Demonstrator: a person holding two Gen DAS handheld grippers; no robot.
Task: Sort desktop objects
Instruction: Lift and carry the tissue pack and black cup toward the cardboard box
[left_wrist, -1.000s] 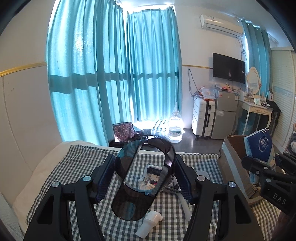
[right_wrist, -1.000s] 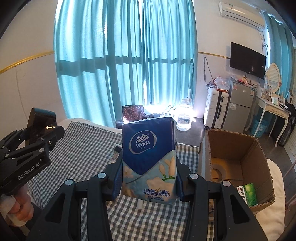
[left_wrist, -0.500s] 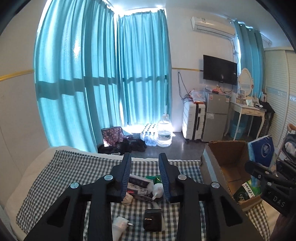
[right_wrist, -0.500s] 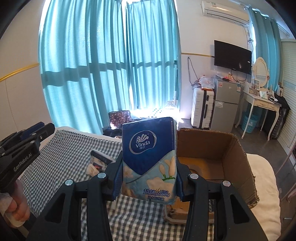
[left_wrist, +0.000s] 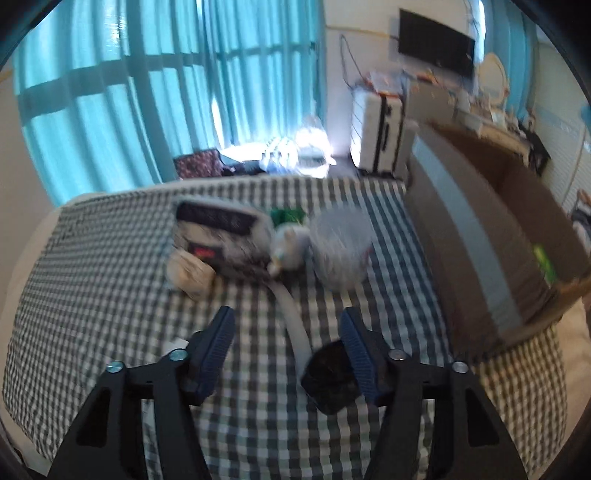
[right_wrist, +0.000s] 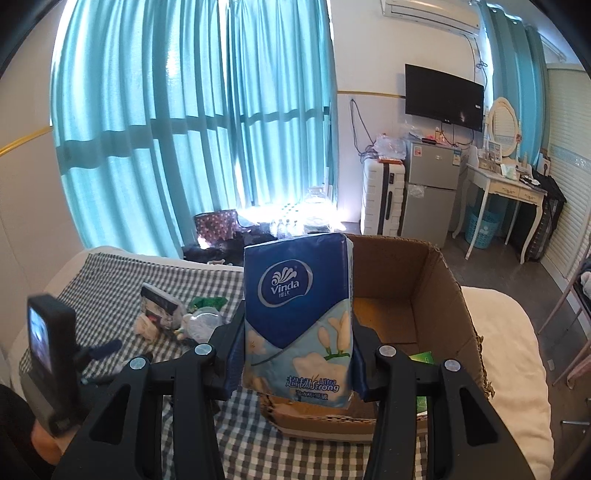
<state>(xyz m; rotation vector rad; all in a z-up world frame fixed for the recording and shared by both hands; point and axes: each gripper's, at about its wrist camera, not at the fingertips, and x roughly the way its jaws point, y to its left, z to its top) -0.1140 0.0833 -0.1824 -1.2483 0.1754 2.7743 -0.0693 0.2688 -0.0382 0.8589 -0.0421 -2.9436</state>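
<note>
My left gripper (left_wrist: 287, 314) hangs low over the checked cloth (left_wrist: 110, 295), its jaws opening and pressing on nothing. A white tube (left_wrist: 295, 328) lies on the cloth between the fingers, and a black object (left_wrist: 328, 376) sits by the right finger. Beyond them lie a dark printed box (left_wrist: 218, 229), a pale round lump (left_wrist: 188, 273), a small bottle (left_wrist: 288, 243) and a clear plastic piece (left_wrist: 340, 251). My right gripper (right_wrist: 297, 332) is shut on a blue tissue pack (right_wrist: 295, 295), held upright at the near edge of the open cardboard box (right_wrist: 443, 288).
The cardboard box (left_wrist: 480, 240) stands on the right of the bed with a green packet (right_wrist: 421, 358) inside. A person's hand holds the left gripper's body (right_wrist: 48, 354). Teal curtains, a suitcase (right_wrist: 380, 195), a small fridge and a white dressing table stand behind.
The left gripper held a dark curved visor, then stood nearly shut and empty; now it is wide apart and lower over the cloth. The right gripper carried the tissue pack toward the box.
</note>
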